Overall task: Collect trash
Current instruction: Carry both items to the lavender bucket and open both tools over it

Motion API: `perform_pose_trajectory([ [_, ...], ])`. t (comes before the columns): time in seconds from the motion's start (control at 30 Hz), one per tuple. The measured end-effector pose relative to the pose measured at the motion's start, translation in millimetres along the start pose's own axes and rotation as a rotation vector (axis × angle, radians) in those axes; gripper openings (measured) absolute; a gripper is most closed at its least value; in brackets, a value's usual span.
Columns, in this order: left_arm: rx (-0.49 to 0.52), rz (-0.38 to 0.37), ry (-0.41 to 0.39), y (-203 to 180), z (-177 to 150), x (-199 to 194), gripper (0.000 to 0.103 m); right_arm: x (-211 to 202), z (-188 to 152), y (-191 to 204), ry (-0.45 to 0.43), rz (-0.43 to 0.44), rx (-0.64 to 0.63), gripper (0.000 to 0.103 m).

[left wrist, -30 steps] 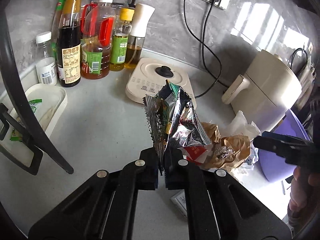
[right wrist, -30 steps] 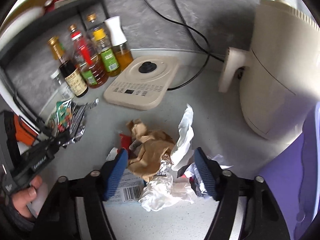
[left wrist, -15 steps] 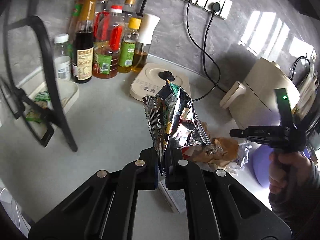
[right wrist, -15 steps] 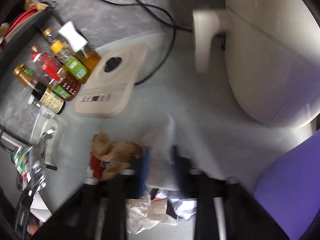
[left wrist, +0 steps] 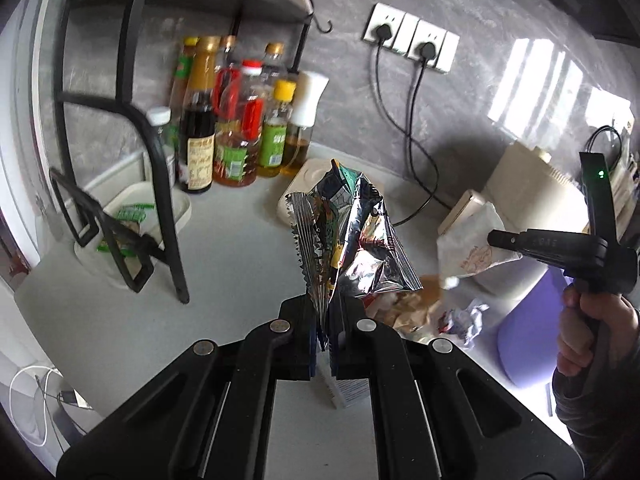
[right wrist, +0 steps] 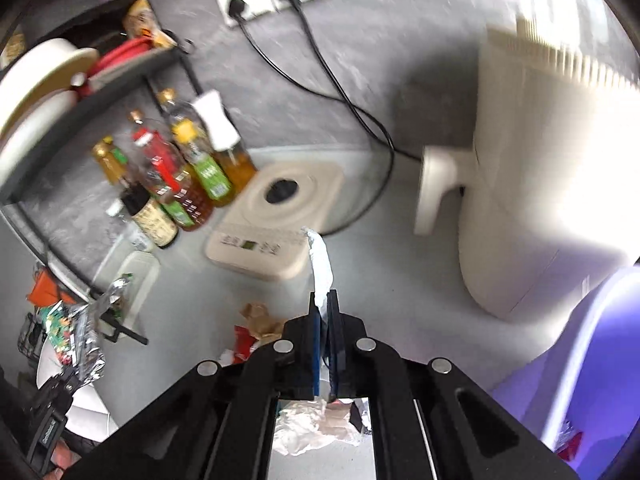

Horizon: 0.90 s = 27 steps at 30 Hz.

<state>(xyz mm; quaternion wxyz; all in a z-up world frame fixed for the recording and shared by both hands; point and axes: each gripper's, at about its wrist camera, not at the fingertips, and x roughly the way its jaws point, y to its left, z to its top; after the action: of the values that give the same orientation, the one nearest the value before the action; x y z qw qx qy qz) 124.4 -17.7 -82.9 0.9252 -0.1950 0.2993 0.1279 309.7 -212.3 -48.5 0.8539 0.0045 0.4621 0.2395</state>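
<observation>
Left hand-held gripper (left wrist: 325, 334): jaws pinched on the lower edge of a foil snack bag (left wrist: 352, 240), which stands upright above the tabletop (left wrist: 224, 264). Right hand-held gripper (right wrist: 327, 344): jaws pinched on a white paper wrapper (right wrist: 321, 270), raised clear of the crumpled trash pile (right wrist: 256, 328). Print on both is illegible.

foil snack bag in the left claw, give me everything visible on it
The snack bag is crinkled foil, silver on the inside, with green, red and yellow print on the outside. It is torn open and looks empty, with a zigzag-cut seam edge on its left side. It stands upright above the counter, pinched at its bottom edge by the shut left claw. Nothing else touches it. The right wrist view shows it at far left, held aloft.
</observation>
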Motion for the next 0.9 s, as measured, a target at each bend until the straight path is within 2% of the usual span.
perform_pose_trajectory([
  [0.27,0.012,-0.036,-0.033,-23.3,15.5,-8.1,0.005,-56.8,16.9,11.4,-0.123,0.131,-0.043,0.004],
  [0.43,0.037,-0.07,-0.055,-41.9,28.2,-8.1,0.005,-100.5,21.6,2.1,-0.209,0.179,-0.047,0.004],
  [0.67,0.083,-0.148,-0.083,-88.5,40.2,-5.3,0.005,-141.8,13.9,-33.3,-0.26,0.162,-0.029,0.004],
  [0.9,0.149,-0.238,-0.05,-148.4,34.1,8.1,0.005,-159.0,-2.1,-75.7,-0.262,0.129,0.015,0.004],
])
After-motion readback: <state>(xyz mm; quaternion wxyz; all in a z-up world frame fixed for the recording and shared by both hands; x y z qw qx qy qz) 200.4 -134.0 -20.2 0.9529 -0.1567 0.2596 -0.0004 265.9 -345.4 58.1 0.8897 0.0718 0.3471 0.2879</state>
